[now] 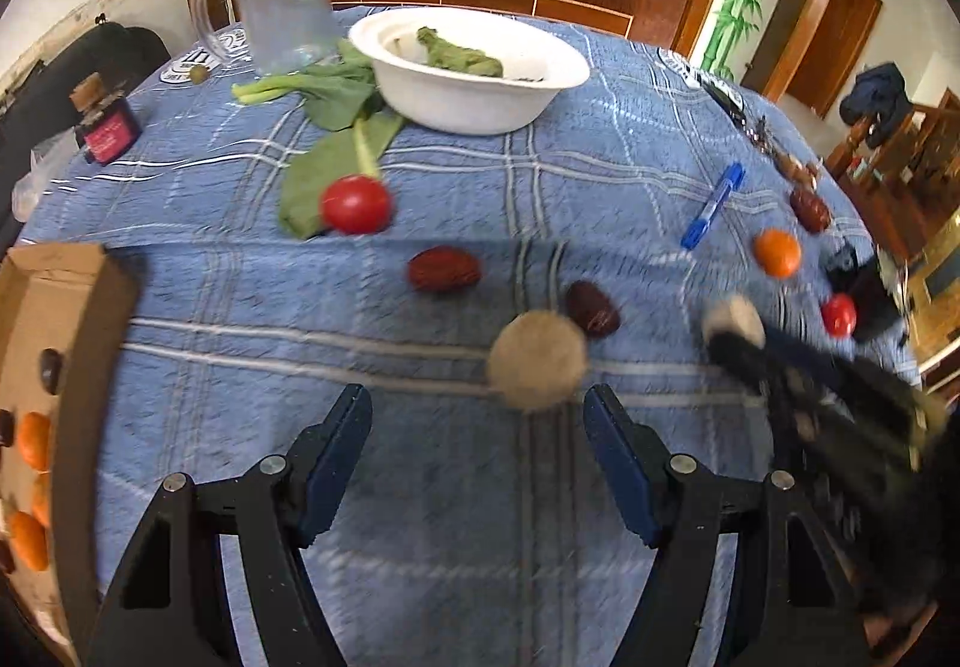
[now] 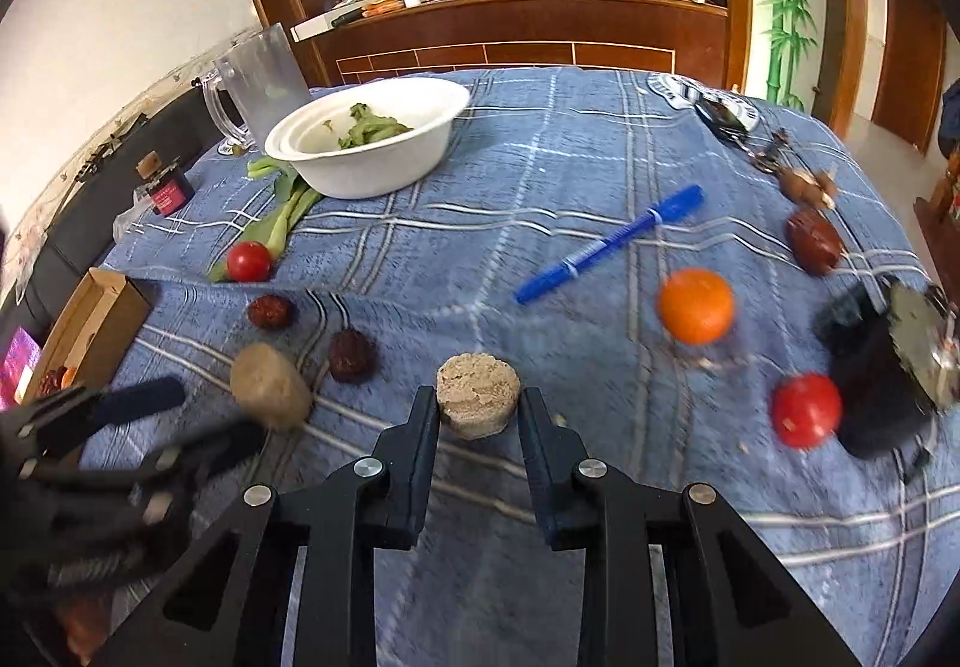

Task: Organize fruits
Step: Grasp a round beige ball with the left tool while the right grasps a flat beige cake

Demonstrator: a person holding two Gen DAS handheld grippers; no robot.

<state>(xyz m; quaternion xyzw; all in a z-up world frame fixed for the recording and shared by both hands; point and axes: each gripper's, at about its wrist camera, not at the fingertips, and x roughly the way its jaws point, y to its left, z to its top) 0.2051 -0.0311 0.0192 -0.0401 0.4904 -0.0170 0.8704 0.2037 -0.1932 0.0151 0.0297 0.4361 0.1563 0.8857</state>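
blue plaid tablecloth (image 2: 600,139). my right gripper (image 2: 479,415) clamped on crumbly brown puck (image 2: 478,394), could crumble. left gripper (image 1: 477,415) apart, tan ball (image 1: 536,359) just ahead, may roll.

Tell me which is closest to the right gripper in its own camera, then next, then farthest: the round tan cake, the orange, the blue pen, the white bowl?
1. Round tan crumbly cake, between the right gripper's fingers.
2. Round orange fruit, off to the right.
3. Blue plastic pen, middle of the table, beyond the orange.
4. White round bowl, far back on the left.
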